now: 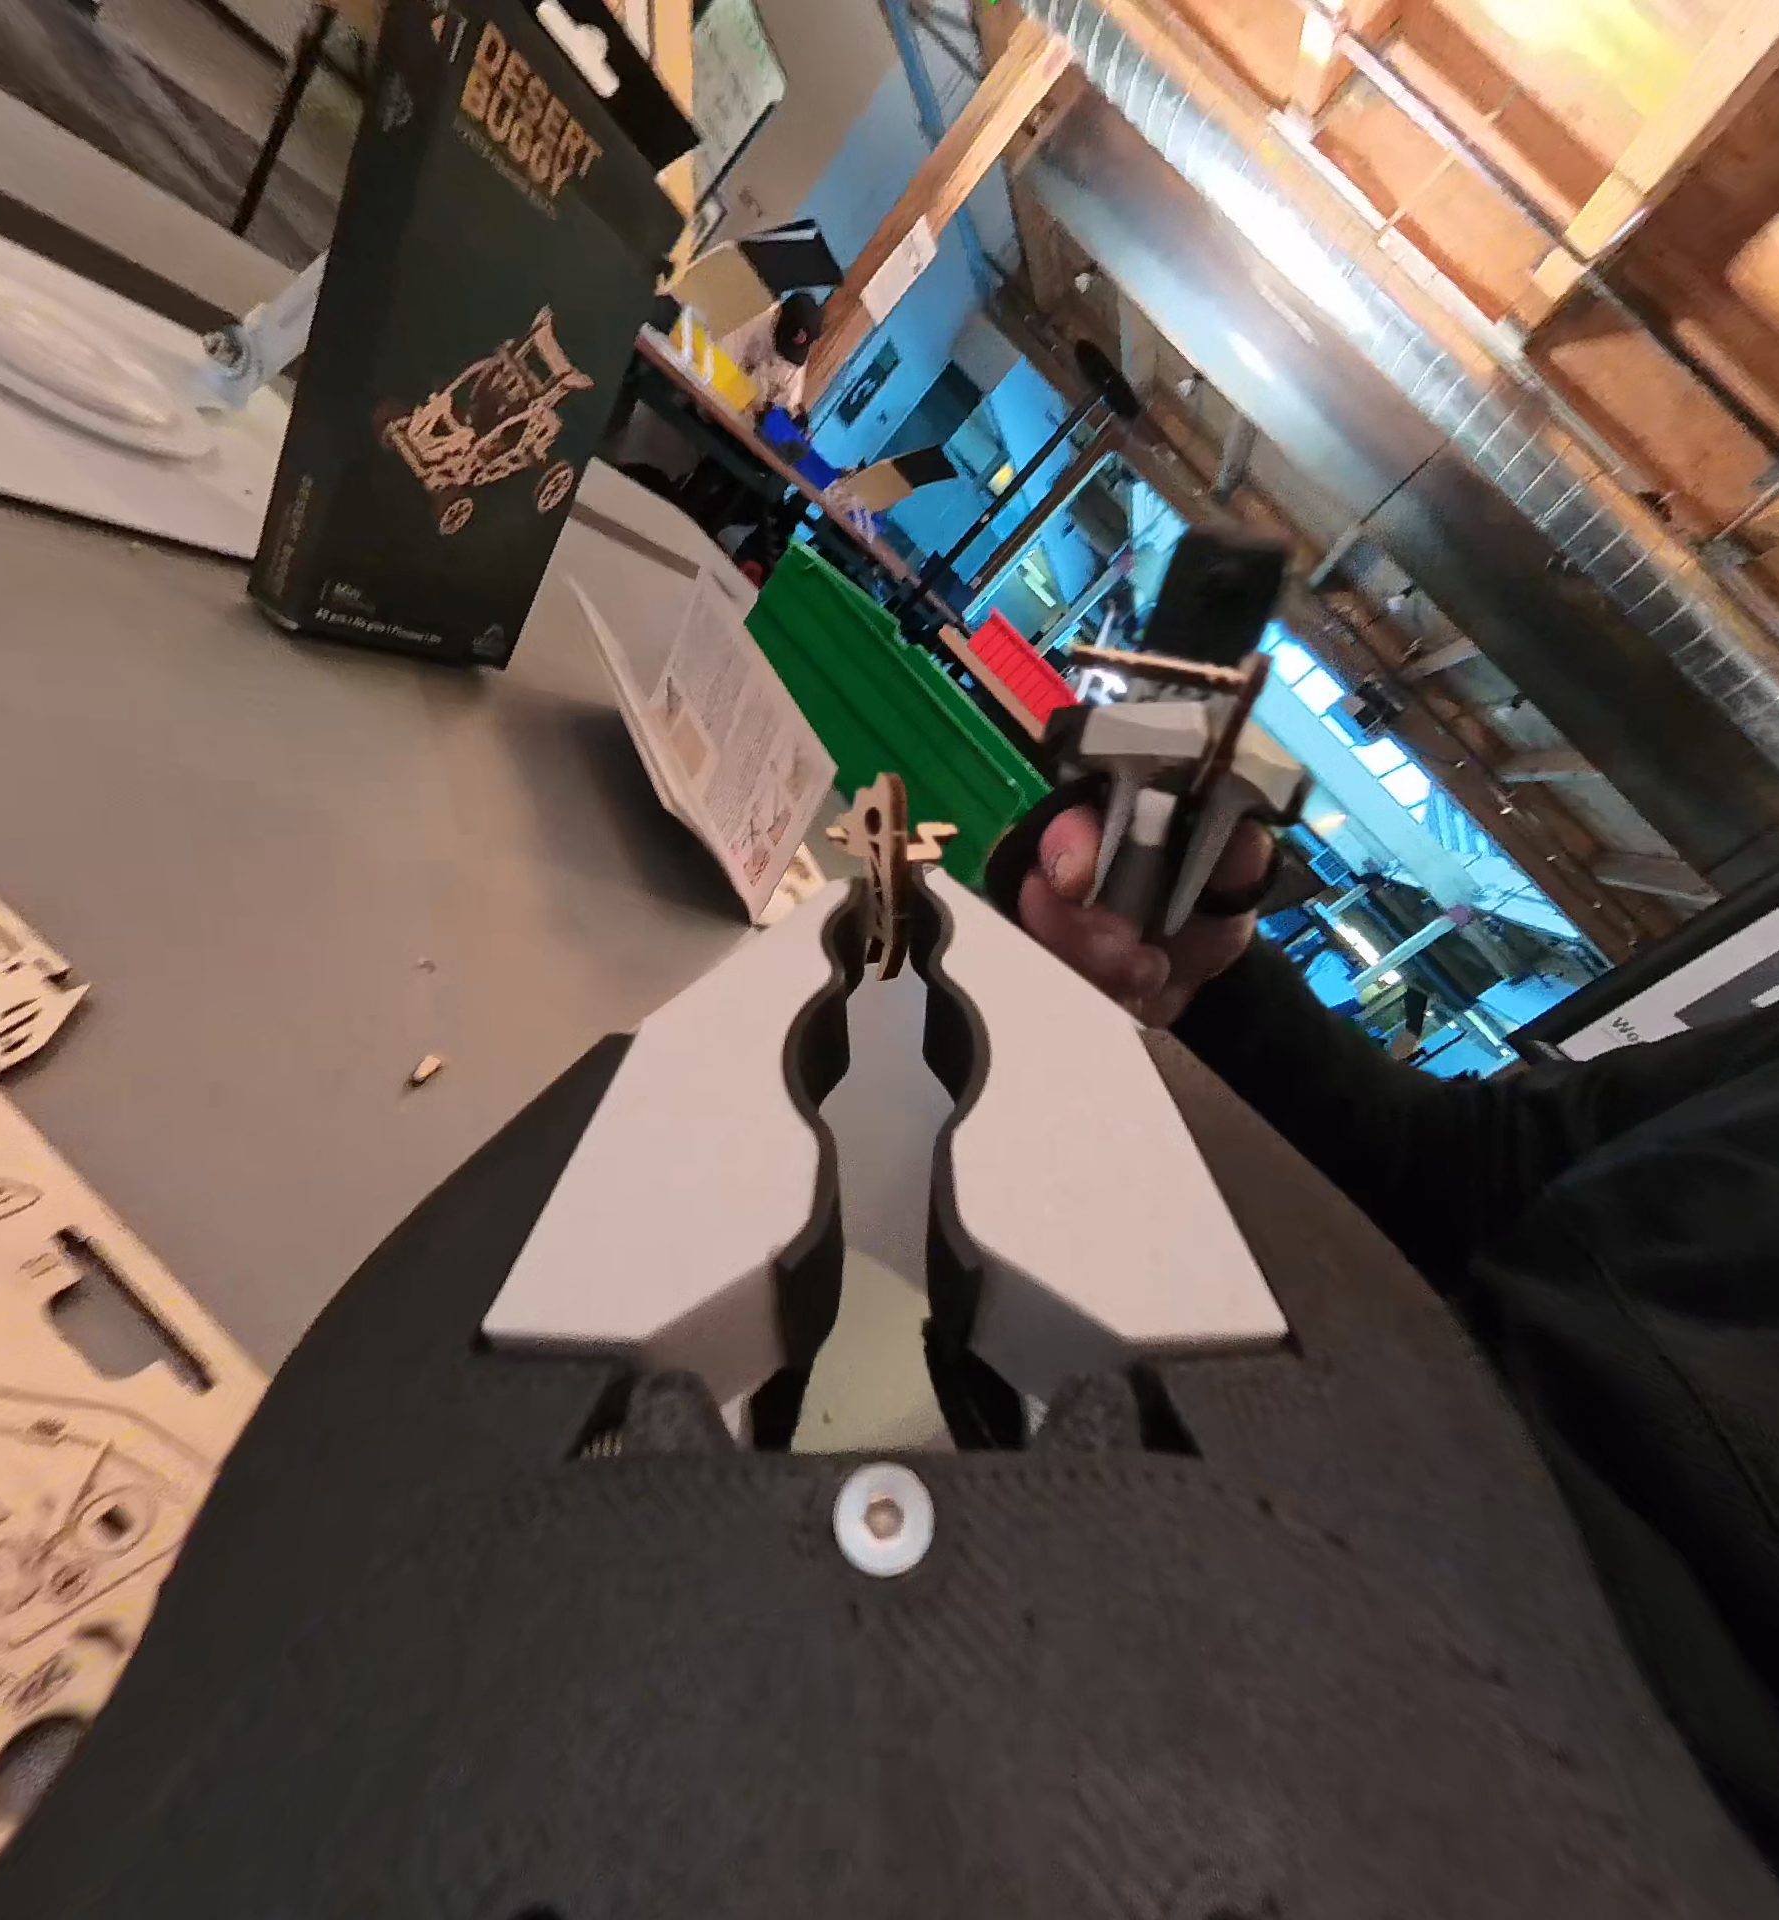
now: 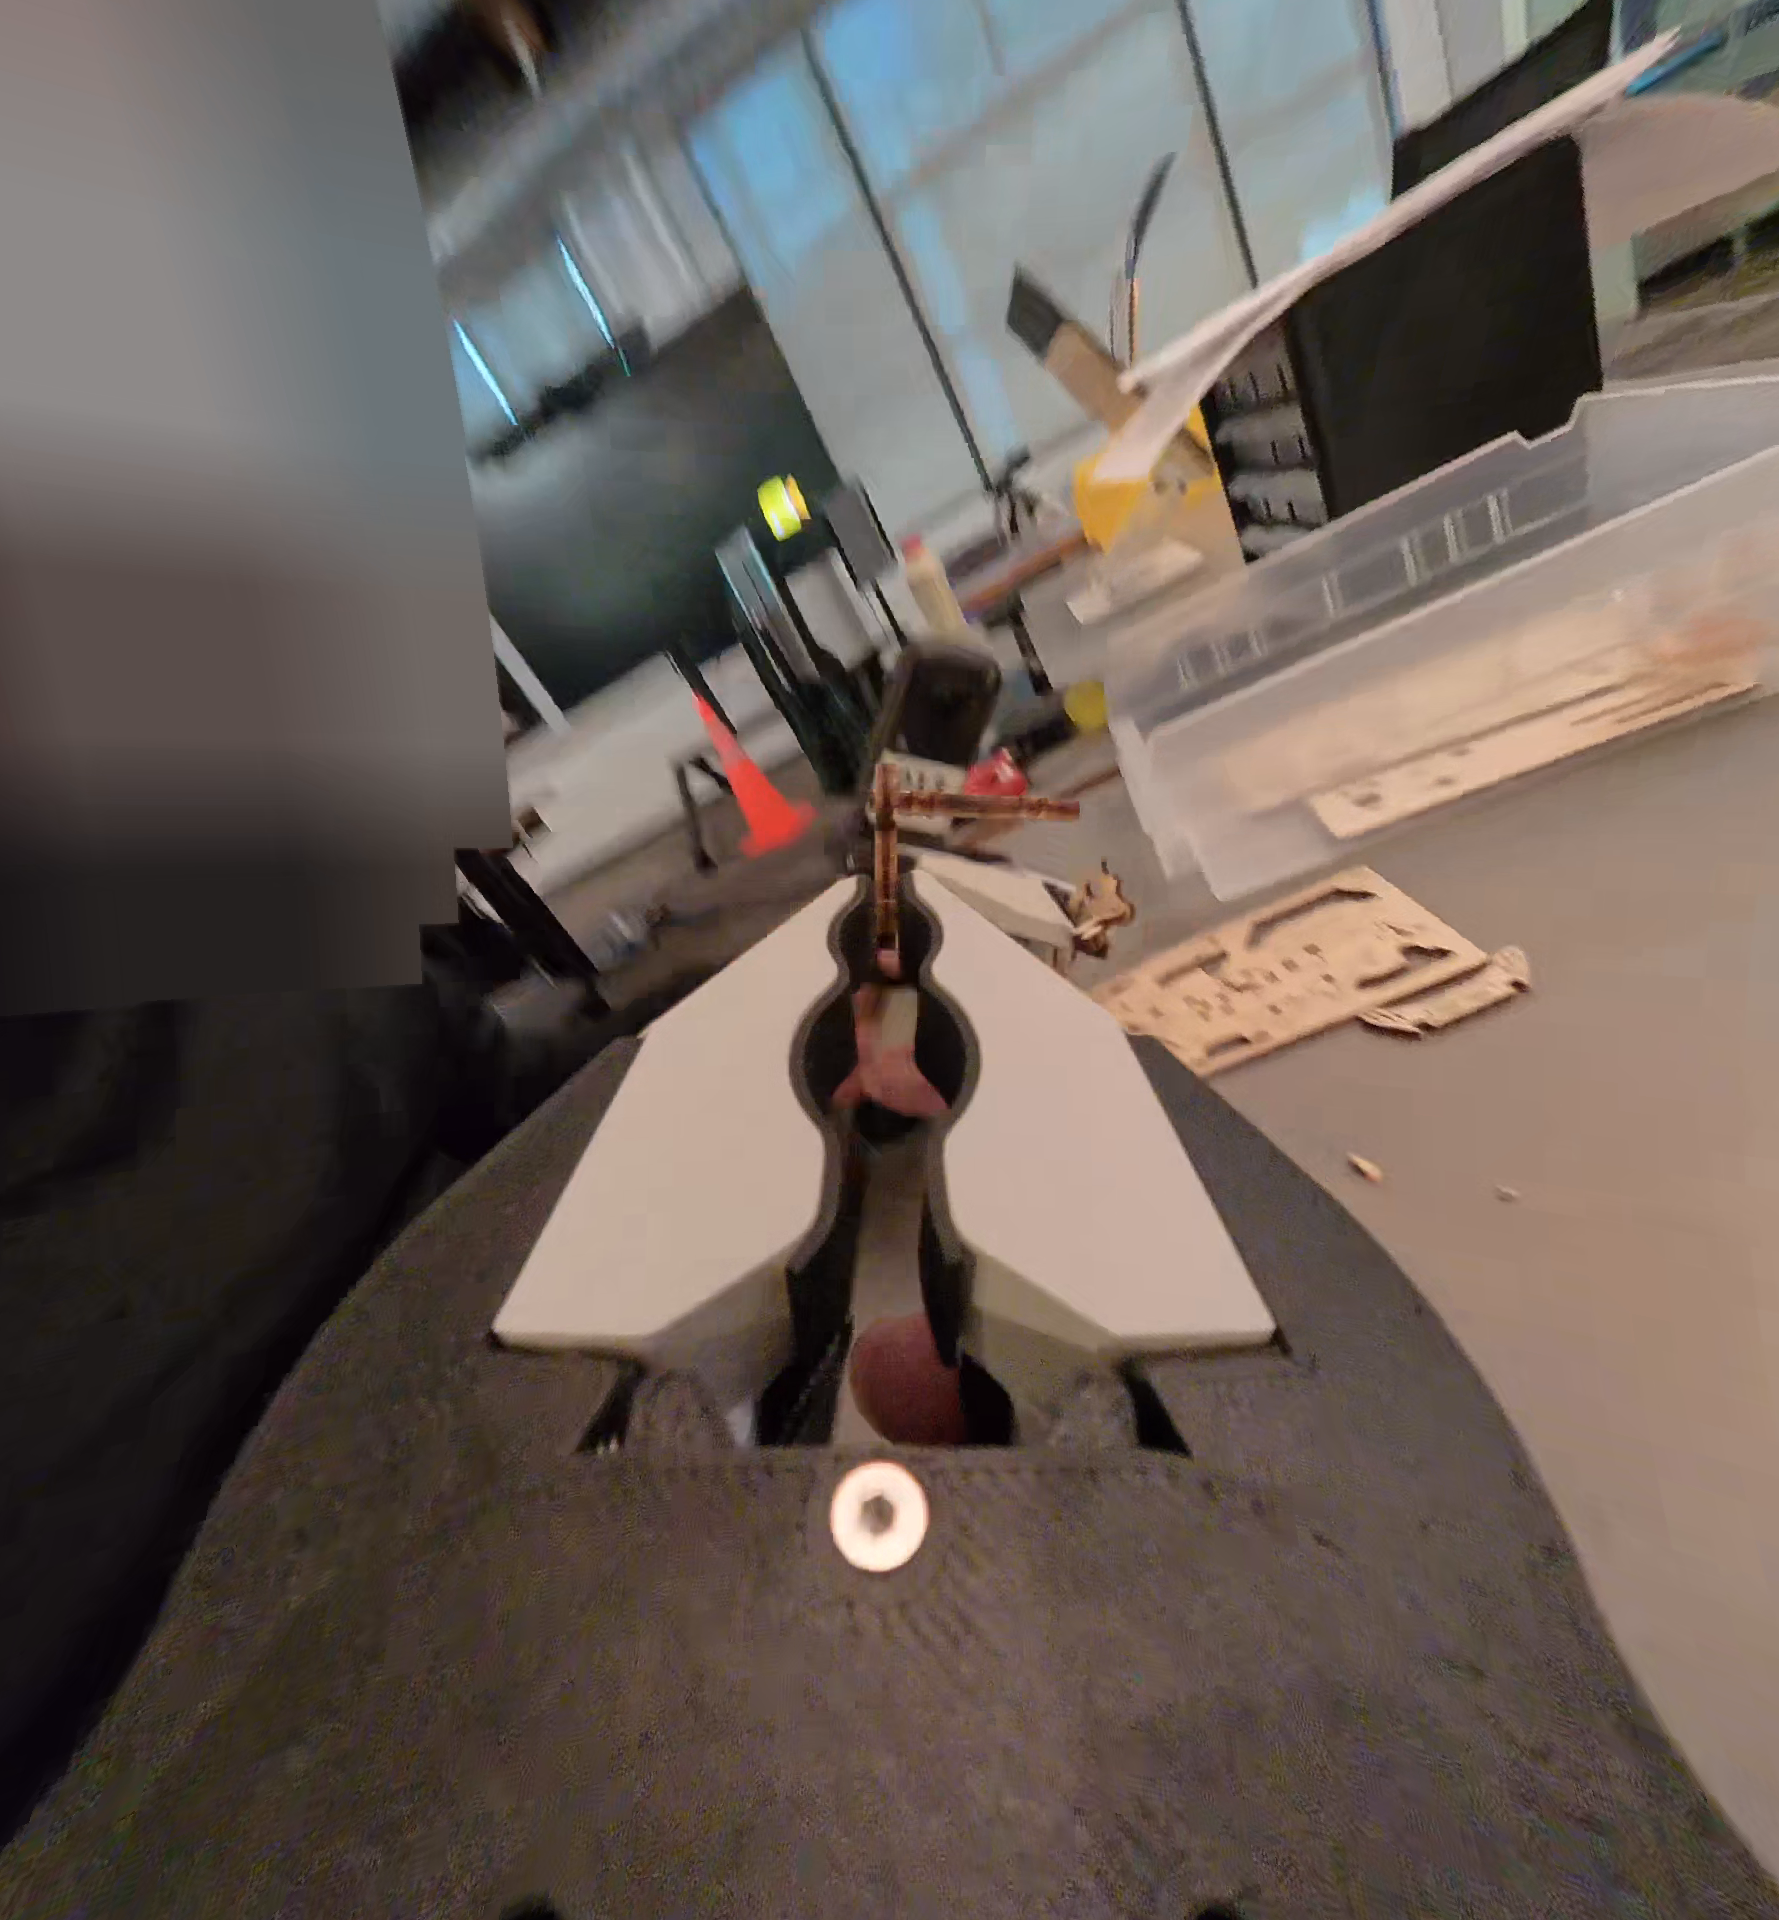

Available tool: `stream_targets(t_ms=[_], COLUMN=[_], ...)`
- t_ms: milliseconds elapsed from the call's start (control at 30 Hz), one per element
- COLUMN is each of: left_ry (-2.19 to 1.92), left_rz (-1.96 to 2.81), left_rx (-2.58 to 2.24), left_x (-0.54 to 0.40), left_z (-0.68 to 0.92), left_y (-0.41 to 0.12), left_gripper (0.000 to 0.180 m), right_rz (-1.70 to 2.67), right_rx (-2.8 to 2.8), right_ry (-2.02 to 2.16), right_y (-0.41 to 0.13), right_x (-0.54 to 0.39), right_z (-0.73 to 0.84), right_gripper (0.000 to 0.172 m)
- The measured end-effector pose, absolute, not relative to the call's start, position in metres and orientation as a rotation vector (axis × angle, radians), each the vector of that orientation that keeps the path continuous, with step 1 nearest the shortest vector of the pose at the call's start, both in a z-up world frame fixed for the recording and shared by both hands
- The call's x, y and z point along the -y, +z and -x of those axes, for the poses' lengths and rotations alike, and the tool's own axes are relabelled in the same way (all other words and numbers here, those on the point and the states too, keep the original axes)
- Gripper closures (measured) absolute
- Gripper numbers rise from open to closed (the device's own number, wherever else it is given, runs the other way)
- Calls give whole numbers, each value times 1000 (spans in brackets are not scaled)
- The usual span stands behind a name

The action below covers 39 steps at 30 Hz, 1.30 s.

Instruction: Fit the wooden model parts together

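Holding both grippers above the grey table [image 1: 241,831], we note each one clamped on a wooden piece. Left gripper [image 1: 887,914]: jaws nearly closed, pads pressing a small pale wooden part [image 1: 885,862] that stands upright out of the tips. Right gripper [image 2: 885,914]: jaws narrow, gripping a darker L-shaped wooden assembly [image 2: 952,808] by its vertical strip. The two pieces are near but apart. Punched plywood sheets [image 2: 1311,966] lie on the table; the dark kit box [image 1: 459,343] stands behind, beside an open instruction leaflet [image 1: 719,727].
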<state>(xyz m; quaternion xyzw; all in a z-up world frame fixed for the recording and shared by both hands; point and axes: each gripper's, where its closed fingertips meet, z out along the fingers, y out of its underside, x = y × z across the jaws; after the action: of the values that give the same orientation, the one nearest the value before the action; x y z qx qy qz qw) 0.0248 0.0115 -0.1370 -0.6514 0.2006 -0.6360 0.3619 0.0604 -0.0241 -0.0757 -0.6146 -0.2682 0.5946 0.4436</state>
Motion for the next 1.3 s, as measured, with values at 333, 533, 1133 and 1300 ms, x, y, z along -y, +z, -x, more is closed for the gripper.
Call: stream_targets(t_ms=[333, 533, 1133, 1300], left_ry=[-1680, -1681, -1648, -1660], left_rz=[1420, 1292, 1195, 1188], left_rx=[-436, -453, -523, -522], left_x=[-15, -9, -4, -3], left_z=[-30, -33, -44, -47], left_y=[-105, -90, -76, -76], left_gripper=[176, 176, 176, 176], right_rz=[1288, 1204, 1055, 1037], right_rx=[370, 314, 188, 187], right_ry=[1831, 1942, 2086, 2091], right_y=[-56, -52, -53, -52], right_x=[29, 29, 25, 24], right_z=[-48, -38, -37, -37], right_gripper=[170, 170, 171, 170])
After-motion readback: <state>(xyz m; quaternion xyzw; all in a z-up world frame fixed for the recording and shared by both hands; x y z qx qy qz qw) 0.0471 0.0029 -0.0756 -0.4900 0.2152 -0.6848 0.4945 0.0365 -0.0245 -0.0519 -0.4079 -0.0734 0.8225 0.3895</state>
